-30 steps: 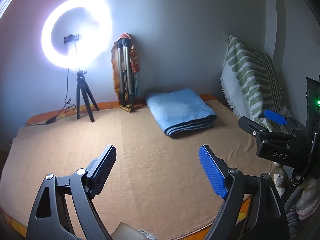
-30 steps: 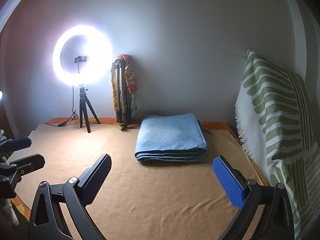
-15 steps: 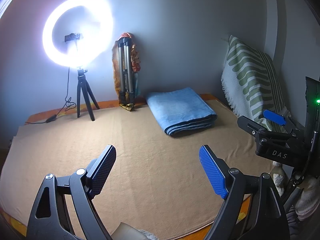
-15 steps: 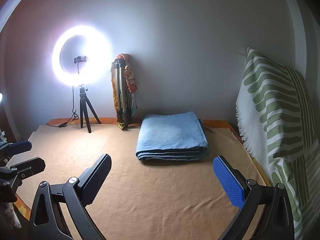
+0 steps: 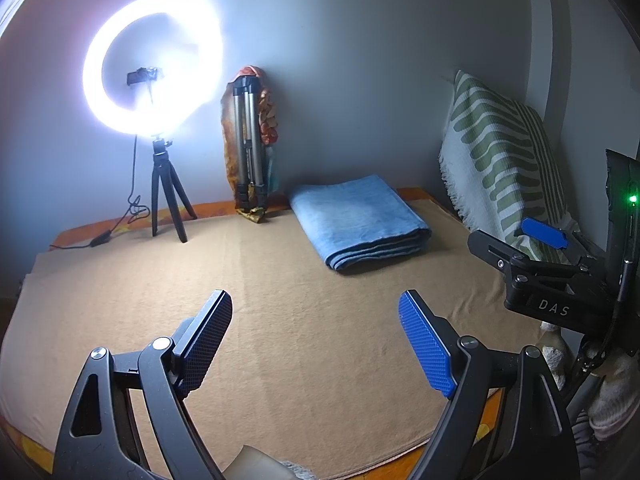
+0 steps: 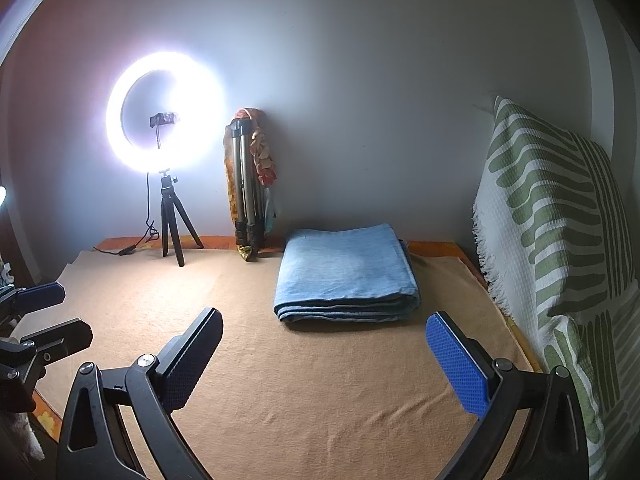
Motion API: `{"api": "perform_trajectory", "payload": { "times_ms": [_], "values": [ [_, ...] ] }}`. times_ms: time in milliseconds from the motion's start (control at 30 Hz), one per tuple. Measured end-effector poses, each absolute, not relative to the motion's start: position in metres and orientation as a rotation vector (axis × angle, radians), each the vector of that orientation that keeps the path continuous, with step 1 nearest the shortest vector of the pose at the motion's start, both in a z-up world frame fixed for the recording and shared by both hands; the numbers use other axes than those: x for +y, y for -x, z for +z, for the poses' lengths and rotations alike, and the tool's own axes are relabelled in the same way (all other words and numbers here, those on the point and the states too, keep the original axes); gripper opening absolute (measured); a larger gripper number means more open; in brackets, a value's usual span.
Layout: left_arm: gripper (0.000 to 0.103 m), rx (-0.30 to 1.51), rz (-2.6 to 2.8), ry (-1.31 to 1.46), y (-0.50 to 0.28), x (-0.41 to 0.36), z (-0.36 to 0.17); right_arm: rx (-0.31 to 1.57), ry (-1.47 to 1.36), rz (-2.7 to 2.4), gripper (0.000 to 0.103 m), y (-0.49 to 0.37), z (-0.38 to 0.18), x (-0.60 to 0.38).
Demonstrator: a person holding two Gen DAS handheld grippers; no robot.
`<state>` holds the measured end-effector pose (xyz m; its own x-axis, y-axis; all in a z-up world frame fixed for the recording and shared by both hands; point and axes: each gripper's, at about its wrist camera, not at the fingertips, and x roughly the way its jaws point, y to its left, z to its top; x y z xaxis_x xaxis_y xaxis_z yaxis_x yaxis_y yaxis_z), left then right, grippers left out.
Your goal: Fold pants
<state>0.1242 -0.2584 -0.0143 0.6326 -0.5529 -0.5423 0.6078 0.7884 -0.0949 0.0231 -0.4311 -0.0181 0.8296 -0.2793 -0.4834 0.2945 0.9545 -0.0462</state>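
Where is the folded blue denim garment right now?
The folded blue denim garment lies at the far side of the tan blanket, near the wall, between the folded silver tripod and the green-striped white cushion.

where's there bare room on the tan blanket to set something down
Free: the wide tan blanket stretch between the folded blue denim pants and the near edge, and left toward the black ring-light tripod. Crowded: the back edge and the green-striped cushion side.

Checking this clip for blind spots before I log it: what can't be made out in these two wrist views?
- Blue folded cloth: both views show only stacked layers; legs and waistband are hidden, so pants can't be confirmed.
- Item clipped inside the ring light: glare washes it out in both views.
- Person's hands: cut off by the bottom edge.
- Patterned fabric behind the folded tripod: mostly hidden by it.
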Motion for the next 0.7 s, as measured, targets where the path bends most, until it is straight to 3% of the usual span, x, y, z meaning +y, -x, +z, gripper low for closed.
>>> {"api": "perform_trajectory", "payload": {
  "times_ms": [700],
  "values": [
    [0.086, 0.584, -0.67, -0.103, -0.1209, -0.2621, -0.0134, 0.511, -0.042, -0.305, 0.103, -0.0216, -0.0163, -0.4301]
  ]
}}
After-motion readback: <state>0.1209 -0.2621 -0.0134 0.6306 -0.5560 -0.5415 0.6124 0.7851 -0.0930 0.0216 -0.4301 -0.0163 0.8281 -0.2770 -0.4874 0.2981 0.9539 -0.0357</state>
